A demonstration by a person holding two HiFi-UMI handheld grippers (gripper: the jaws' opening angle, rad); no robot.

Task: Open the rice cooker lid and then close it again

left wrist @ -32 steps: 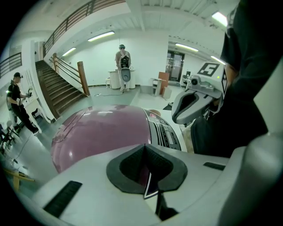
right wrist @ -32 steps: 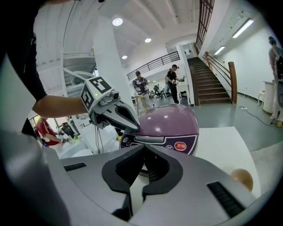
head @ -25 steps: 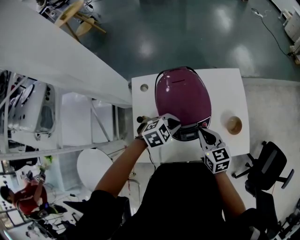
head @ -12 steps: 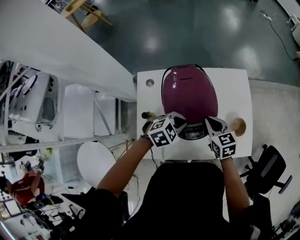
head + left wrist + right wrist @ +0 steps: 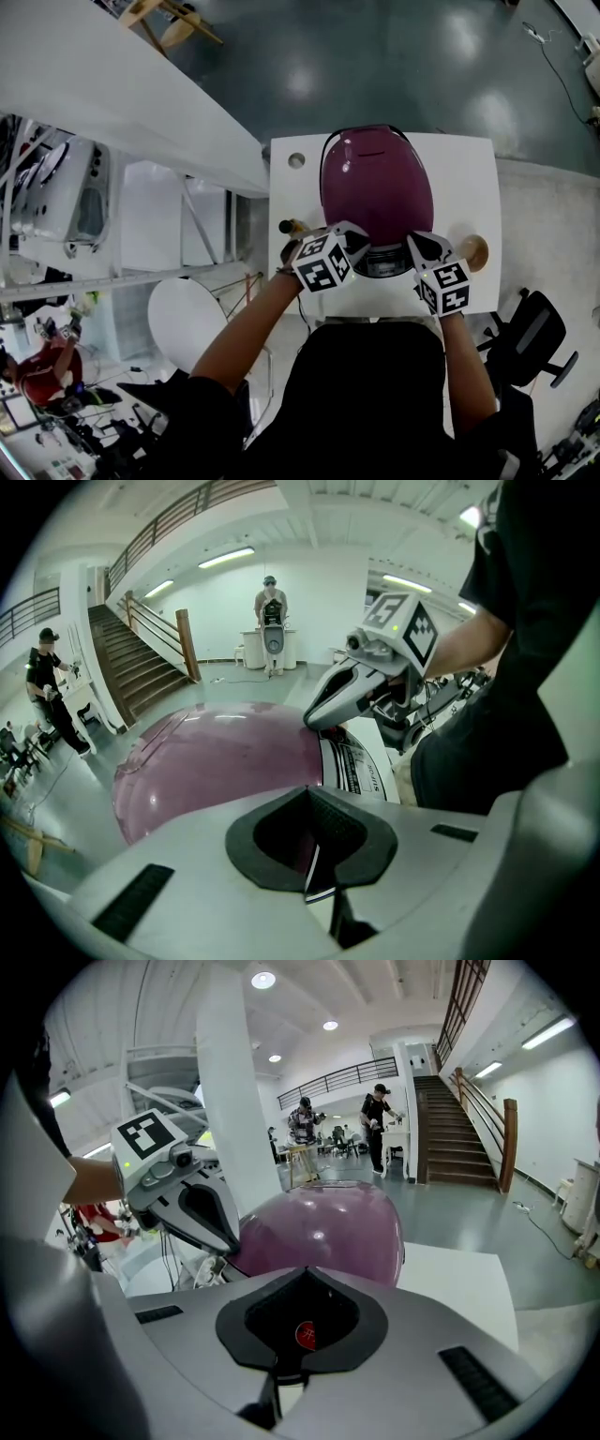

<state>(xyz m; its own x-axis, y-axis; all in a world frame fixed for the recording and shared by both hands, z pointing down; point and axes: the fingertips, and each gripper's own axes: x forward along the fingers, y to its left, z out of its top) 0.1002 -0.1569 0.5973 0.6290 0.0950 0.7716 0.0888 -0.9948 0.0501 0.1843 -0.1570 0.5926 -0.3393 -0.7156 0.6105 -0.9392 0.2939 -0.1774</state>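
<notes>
A purple rice cooker (image 5: 375, 186) stands on a small white table (image 5: 469, 183) with its lid down. My left gripper (image 5: 354, 236) is shut and empty at the cooker's front left, by the control panel (image 5: 354, 761). At the front right my right gripper (image 5: 416, 247) is also shut and empty. In the left gripper view the purple lid (image 5: 216, 757) fills the middle, and the right gripper (image 5: 323, 716) hovers over its near edge. In the right gripper view a round red button (image 5: 306, 1335) shows through the notch of my shut jaws, and the left gripper (image 5: 220, 1237) sits at the left.
A round wooden piece (image 5: 471, 250) lies on the table right of the cooker. A round hole (image 5: 296, 160) is in the table's far left corner. An office chair (image 5: 525, 337) stands to the right. A white beam (image 5: 122, 103) runs along the left.
My right gripper has moved from the table's front edge up to the cooker's front right. The left gripper has stayed at the front left. The lid stays down.
</notes>
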